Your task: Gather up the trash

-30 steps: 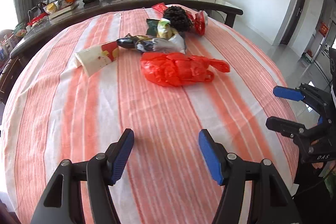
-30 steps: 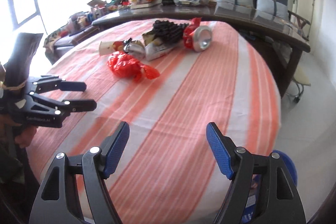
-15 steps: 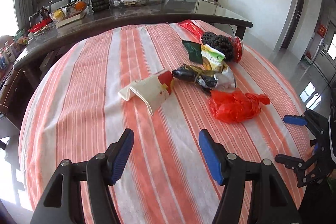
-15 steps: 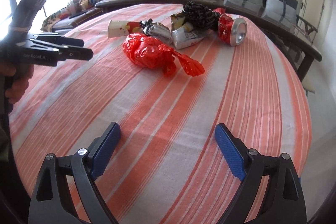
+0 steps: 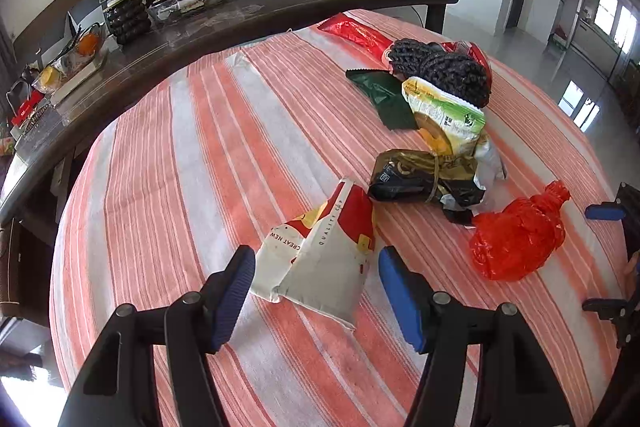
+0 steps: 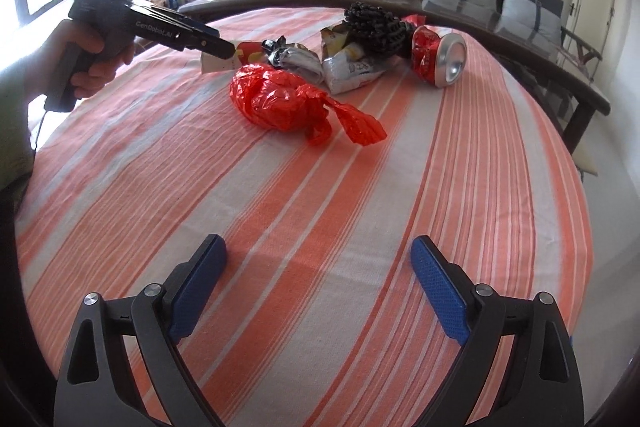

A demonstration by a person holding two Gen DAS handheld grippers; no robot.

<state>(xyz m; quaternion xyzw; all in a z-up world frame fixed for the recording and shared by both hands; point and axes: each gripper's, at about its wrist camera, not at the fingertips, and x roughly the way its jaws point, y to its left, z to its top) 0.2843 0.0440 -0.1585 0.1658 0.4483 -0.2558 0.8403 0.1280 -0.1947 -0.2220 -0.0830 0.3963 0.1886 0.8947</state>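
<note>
My left hand-held gripper (image 5: 316, 291) stands half spread, pinching nothing, with the flattened white and red paper cup (image 5: 324, 255) lying between its blue pads on the orange and white striped cloth of the counter (image 5: 180, 163). The pads do not touch it yet, as far as I can tell. My right hand-held gripper (image 6: 320, 283) has just been opening and now stands wide over bare cloth, nothing between its pads.

From my left wrist view, the crumpled red plastic bag (image 5: 516, 243) sits at three o'clock of the cup, just beside it. At one o'clock lies the black and gold foil wrapper (image 5: 420, 179), touching the cup's far edge or nearly so. Beyond that come the green and white snack packet (image 5: 444, 115), a dark green wrapper (image 5: 384, 95), the black knitted mesh bundle (image 5: 440, 71) and a long red wrapper (image 5: 356, 31). The right wrist view also shows a crushed red drinks can (image 6: 440, 55) at the far end of the heap.

I judge the cup is my step. I should lower the pads to the cloth, straddle the cup across its narrow width, and close slowly. It will likely fold, so I want a deep bite, clear of the foil wrapper.
</note>
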